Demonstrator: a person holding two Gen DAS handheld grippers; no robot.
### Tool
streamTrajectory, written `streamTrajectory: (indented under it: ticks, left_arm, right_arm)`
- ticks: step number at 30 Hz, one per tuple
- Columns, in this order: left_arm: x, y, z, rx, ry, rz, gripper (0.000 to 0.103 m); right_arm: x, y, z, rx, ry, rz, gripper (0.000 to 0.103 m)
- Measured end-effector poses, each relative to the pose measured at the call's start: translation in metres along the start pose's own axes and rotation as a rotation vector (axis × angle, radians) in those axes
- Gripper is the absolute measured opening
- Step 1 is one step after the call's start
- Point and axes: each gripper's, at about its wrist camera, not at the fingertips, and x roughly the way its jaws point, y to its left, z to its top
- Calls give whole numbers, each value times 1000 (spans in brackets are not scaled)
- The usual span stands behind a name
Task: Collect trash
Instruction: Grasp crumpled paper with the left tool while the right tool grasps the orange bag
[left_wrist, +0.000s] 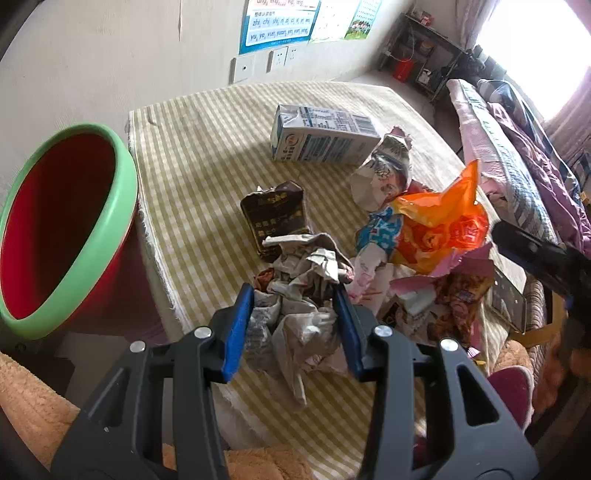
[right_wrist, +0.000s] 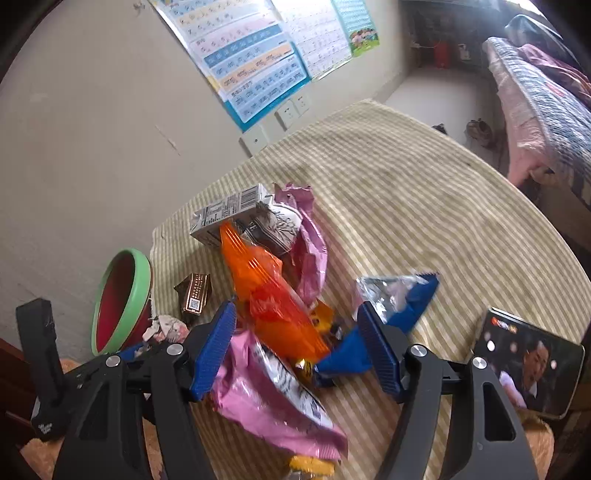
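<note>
Between the blue pads of the left gripper (left_wrist: 293, 325) sits a wad of crumpled newspaper (left_wrist: 299, 295), and both pads touch its sides, so the gripper is clenched on the wad. No earlier view is given to compare.

From the wad, in the left wrist view, a dark brown packet (left_wrist: 275, 218) lies at 11 o'clock on the striped worktop (left_wrist: 207, 155). A white and blue milk carton (left_wrist: 321, 134) lies on its side at 12 o'clock, farther back. An orange plastic bag (left_wrist: 443, 225) rises at 2 o'clock, with a crumpled printed wrapper (left_wrist: 384, 173) just behind it. At 9 o'clock, off the worktop's edge, stands a red bin with a green rim (left_wrist: 66, 229), its mouth tilted toward the camera.

In the right wrist view, the right gripper (right_wrist: 297, 350) hangs spread wide over the pile, its pads apart and pressing on nothing. Between them lie the orange plastic bag (right_wrist: 273, 299) and a pink wrapper (right_wrist: 266, 402). A blue foil packet (right_wrist: 402, 299) rests against the inner face of the pad at 3 o'clock; whether it touches I cannot tell. A phone (right_wrist: 528, 369) with a lit screen lies at 3 o'clock near the worktop's edge. The red bin (right_wrist: 122, 299) stands at 9 o'clock.
</note>
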Motion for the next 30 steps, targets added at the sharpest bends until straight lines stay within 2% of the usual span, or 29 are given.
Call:
streamTrajectory:
  ticks: [6, 7, 8, 9, 15, 24, 30]
  left_arm:
    - [0, -5, -1, 30, -26, 14, 42]
    - [0, -6, -1, 33, -25, 16, 42]
    - [1, -6, -1, 34, -23, 17, 42]
    - [1, -6, -1, 32, -23, 18, 42]
    - [0, -3, 0, 10, -36, 18, 42]
    - [-11, -4, 0, 22, -85, 8, 42]
    - [-42, -9, 5, 57, -180, 26, 42]
  right_arm:
    - [30, 4, 12, -32, 72, 18, 70]
    - [34, 3, 12, -29, 78, 34, 66]
    - [36, 3, 13, -27, 82, 43, 50]
    - [37, 4, 13, -27, 88, 45, 40]
    - [13, 13, 15, -43, 26, 67, 19]
    - [-42, 43, 23, -68, -123, 100, 17]
    - [-50, 74, 22, -127, -136, 112, 18]
